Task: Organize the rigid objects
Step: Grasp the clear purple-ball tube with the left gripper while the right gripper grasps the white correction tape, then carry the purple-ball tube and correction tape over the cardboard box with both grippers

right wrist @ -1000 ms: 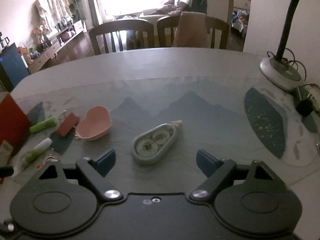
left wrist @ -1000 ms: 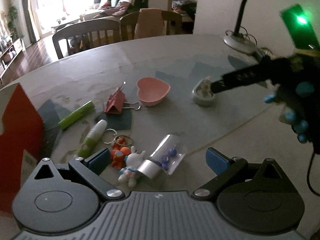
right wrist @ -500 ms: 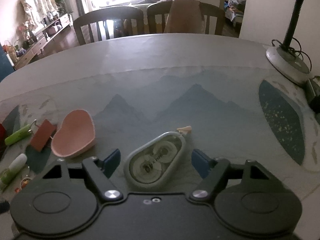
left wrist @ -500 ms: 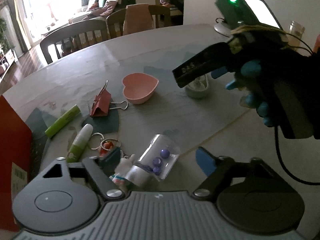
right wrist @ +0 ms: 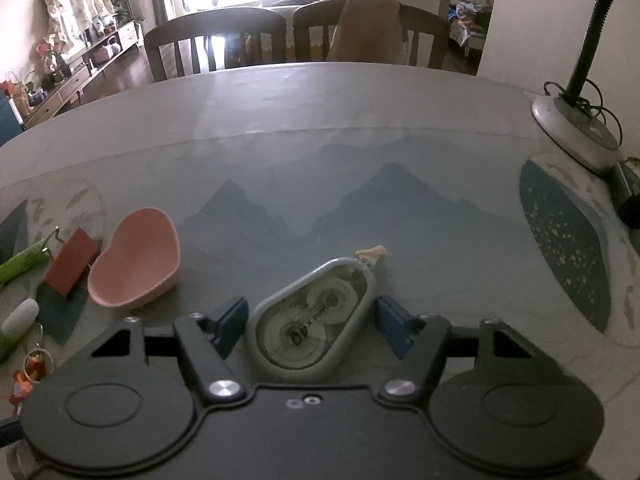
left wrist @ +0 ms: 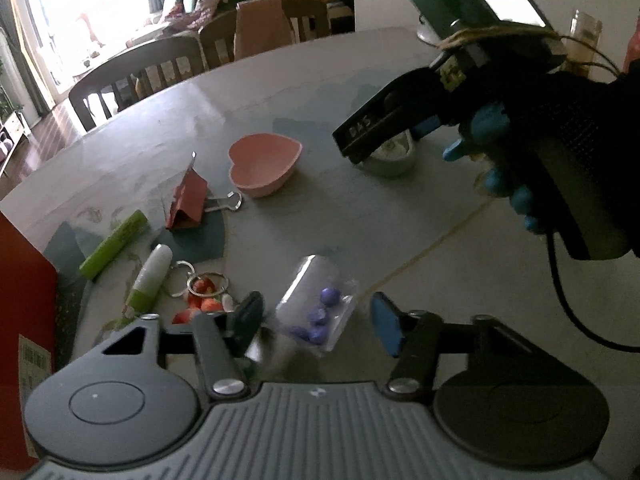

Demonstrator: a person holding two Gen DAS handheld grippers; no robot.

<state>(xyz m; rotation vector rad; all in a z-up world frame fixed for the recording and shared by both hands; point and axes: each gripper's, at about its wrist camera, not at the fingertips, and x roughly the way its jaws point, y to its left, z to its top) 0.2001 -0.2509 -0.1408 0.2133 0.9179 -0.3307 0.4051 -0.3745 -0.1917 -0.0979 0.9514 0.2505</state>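
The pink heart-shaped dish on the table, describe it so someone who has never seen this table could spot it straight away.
Start at the round table with the mountain-print cover, and look to its left side, where small items are scattered. The pink heart-shaped dish sits upright and empty there, right of the red binder clip. It is the only pink, heart-shaped, open container.

Left gripper [left wrist: 316, 320] shows a ribbed grey housing, two dark round discs, silver screws at the finger pivots, blue pads [left wrist: 386, 328] on black fingers; right gripper [right wrist: 308, 322] wears a black housing with matching discs, screws and blue pads [right wrist: 394, 326]; in the left view, its black body carries a green light, pale lettering, a trailing black cable; the hand [left wrist: 560, 160] wears a dark glove with blue fingertips.
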